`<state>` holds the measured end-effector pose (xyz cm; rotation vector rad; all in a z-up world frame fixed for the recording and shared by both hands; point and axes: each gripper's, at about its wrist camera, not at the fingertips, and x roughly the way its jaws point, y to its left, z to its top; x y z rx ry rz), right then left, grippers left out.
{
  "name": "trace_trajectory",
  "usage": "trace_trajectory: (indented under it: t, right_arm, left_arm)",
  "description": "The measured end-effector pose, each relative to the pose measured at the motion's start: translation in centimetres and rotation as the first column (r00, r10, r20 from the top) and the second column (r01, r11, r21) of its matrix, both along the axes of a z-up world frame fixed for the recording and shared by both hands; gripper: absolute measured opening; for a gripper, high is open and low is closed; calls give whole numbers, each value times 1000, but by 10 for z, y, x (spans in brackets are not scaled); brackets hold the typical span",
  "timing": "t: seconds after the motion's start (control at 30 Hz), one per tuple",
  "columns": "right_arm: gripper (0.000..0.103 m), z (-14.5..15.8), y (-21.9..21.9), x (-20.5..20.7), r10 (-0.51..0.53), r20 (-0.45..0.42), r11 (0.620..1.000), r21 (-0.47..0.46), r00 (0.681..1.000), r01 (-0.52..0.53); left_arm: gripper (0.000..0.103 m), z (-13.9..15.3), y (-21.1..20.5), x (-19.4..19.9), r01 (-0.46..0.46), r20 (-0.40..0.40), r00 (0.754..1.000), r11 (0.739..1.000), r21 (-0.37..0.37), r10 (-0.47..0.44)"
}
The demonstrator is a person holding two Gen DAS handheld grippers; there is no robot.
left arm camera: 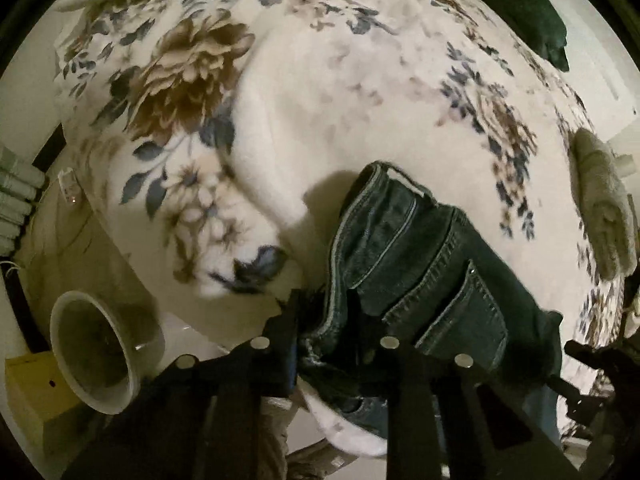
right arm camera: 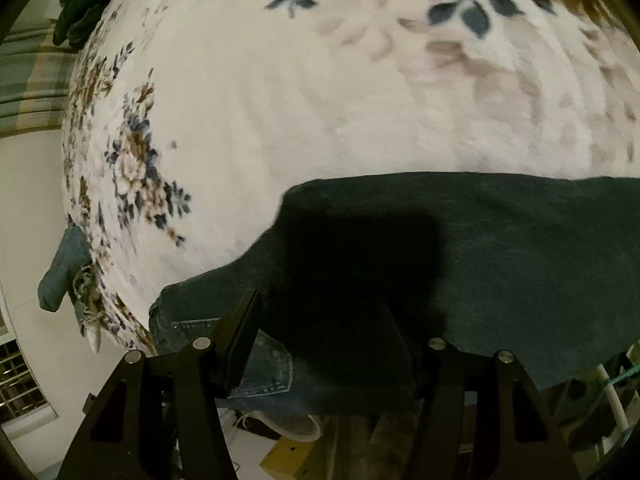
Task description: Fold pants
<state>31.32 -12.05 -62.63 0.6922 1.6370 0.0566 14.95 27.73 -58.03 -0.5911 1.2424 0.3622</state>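
Observation:
Dark blue jeans (left arm camera: 416, 256) lie on a white floral blanket (left arm camera: 340, 92) near the bed's edge, waistband and back pockets facing me in the left wrist view. My left gripper (left arm camera: 324, 312) is shut on the jeans' waistband edge. In the right wrist view the jeans (right arm camera: 500, 256) spread as a dark flat panel across the blanket (right arm camera: 300, 120). My right gripper (right arm camera: 320, 312) hangs just over the jeans with its fingers wide apart, holding nothing. The other gripper shows at the right edge of the left wrist view (left arm camera: 592, 364).
A white bucket (left arm camera: 96, 352) and a yellow box (left arm camera: 32, 392) stand on the floor left of the bed. A dark green garment (left arm camera: 528, 12) lies at the far side, a beige cloth (left arm camera: 604, 204) at the right edge. A blue cloth (right arm camera: 64, 272) hangs off the bed.

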Motion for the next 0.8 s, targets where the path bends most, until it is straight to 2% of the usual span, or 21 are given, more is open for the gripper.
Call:
trace_trajectory:
  t: [0.07,0.17,0.23,0.33,0.37,0.4,0.5,0.57,0.63,0.67,0.73,0.8]
  right_arm:
    - [62,-3,0,-2,13,-12,1000,-4,1000,-13]
    - [62,-6,-1,4,10,-15,1000,-5,1000,-10]
    - [62,-4,1,13,7,0,1000,-10,1000,-7]
    - [62,1,7,34,29,40,999,-40,999,-28]
    - [62,3,10,43,49,54,996,-73,997,-45]
    - [62,4,14,51,73,65,992,-103,995,-66]
    - [62,-9,28,79,181,41,966,-193,983,-170]
    - [62,-27,36,90,260,-27,946,-193,965,-260]
    - [55,-37,42,91,320,-94,929,-167,943,-331]
    - [47,-35,42,89,342,-109,919,-169,933,-356]
    - [41,-30,40,84,369,-124,911,-147,921,-385]
    - [28,-28,37,80,387,-126,908,-120,913,-401]
  left_arm:
    - [18,-3,-3,2,-12,-17,1000,1000,-16,12]
    - [24,2,-14,11,-17,-61,998,999,-29,16]
    - [37,7,-14,14,-34,-87,996,999,-39,30]
    - [62,22,-18,19,-22,-104,994,1000,11,23]
    - [78,27,-20,24,-18,-103,995,999,29,21]
    - [84,35,-25,30,-8,-91,996,998,64,14]
    - [84,49,-41,45,50,-60,997,990,135,-42]
    - [84,52,-53,56,77,-63,996,985,155,-68]
    - [84,49,-61,63,102,-60,994,987,122,-95]
    - [84,46,-67,66,115,-65,992,987,112,-108]
    - [84,39,-76,68,143,-72,988,984,102,-136]
    - [84,33,-84,68,167,-86,984,982,91,-159]
